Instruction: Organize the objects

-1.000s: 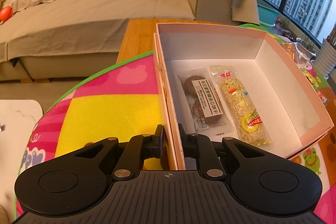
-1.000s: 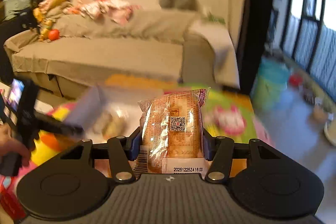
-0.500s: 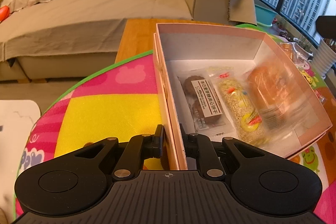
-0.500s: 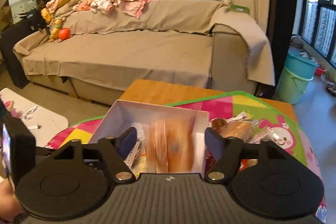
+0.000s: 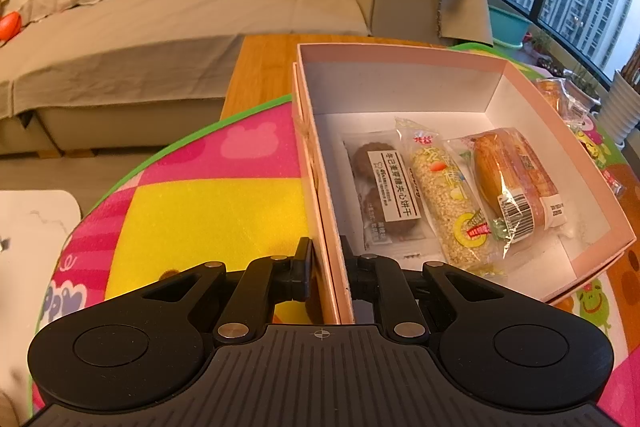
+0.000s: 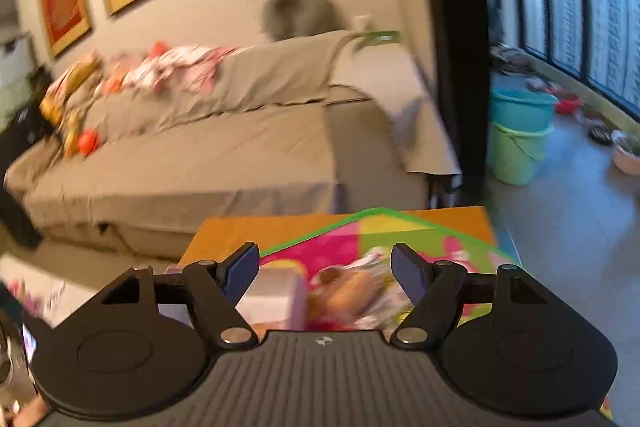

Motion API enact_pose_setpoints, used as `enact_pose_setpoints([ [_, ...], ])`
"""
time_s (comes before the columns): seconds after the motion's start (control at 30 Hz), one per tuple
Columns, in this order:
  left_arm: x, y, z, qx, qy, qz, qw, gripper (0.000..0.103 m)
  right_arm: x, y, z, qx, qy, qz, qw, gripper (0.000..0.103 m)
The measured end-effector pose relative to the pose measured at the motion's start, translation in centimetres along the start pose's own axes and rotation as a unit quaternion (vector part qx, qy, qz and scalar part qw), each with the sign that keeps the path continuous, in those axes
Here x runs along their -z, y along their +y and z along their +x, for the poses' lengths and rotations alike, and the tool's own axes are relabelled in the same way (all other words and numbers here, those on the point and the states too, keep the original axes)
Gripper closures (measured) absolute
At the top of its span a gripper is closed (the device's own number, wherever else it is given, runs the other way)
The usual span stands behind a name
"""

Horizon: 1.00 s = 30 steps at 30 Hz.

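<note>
The left gripper (image 5: 326,263) is clamped on the near wall of the pink box (image 5: 404,53). Three packets lie inside, side by side: biscuit packet (image 5: 386,193), sesame bar (image 5: 444,199), bread packet (image 5: 516,183); their long axes run near-to-far. The right gripper (image 6: 325,273) stands apart, holding nothing. Loose snacks (image 6: 352,293) remain on the mat beyond the box, so the task appears partly done.

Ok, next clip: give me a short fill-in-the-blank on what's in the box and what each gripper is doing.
1. The pink box holds ____ wrapped snacks.
2. The left gripper is clamped on the box's ____.
3. The bread packet lies ____ the box.
4. The right gripper holds ____, jaws open.

Missing words: three; wall; inside; nothing
</note>
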<state>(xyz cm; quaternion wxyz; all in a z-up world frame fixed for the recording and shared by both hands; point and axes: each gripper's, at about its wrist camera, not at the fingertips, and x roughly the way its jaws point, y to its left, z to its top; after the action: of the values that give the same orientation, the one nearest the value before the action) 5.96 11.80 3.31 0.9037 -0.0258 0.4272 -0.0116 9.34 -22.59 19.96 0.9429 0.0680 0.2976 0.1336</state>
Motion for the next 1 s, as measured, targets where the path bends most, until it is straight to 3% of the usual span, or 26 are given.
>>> enact_pose_setpoints([
  [0.13, 0.0, 0.0, 0.0, -0.001, 0.0, -0.001, 1.0, 0.089, 0.3, -3.7, 1.6, 0.003, 0.029, 0.03, 0.999, 0.03],
  [0.33, 0.0, -0.1, 0.0, -0.001, 0.001, 0.001, 1.0, 0.089, 1.8, -5.7, 9.0, -0.021, 0.106, 0.098, 0.989, 0.03],
  [0.6, 0.1, 0.1, -0.1, 0.003, 0.002, -0.004, 1.0, 0.089, 1.5, -3.3, 20.3, 0.036, 0.161, 0.071, 0.984, 0.04],
  [0.73, 0.2, 0.1, -0.1, 0.004, 0.003, -0.003, 1.0, 0.089, 0.3, -1.5, 23.7, 0.078, 0.125, 0.019, 0.989, 0.04],
  [0.8, 0.2, 0.1, -0.1, 0.004, 0.003, -0.006, 1.0, 0.089, -0.5, -0.9, 25.7, 0.081, 0.128, -0.005, 0.988, 0.049],
  [0.9, 0.1, 0.1, -0.1, 0.004, 0.003, -0.006, 1.0, 0.089, -0.7, -0.9, 28.6, 0.083, 0.187, -0.015, 0.979, 0.07],
  [1.0, 0.1, 0.1, 0.0, 0.004, 0.004, -0.006, 1.0, 0.089, 0.0, -0.9, 29.6, 0.073, 0.22, -0.04, 0.972, 0.07],
])
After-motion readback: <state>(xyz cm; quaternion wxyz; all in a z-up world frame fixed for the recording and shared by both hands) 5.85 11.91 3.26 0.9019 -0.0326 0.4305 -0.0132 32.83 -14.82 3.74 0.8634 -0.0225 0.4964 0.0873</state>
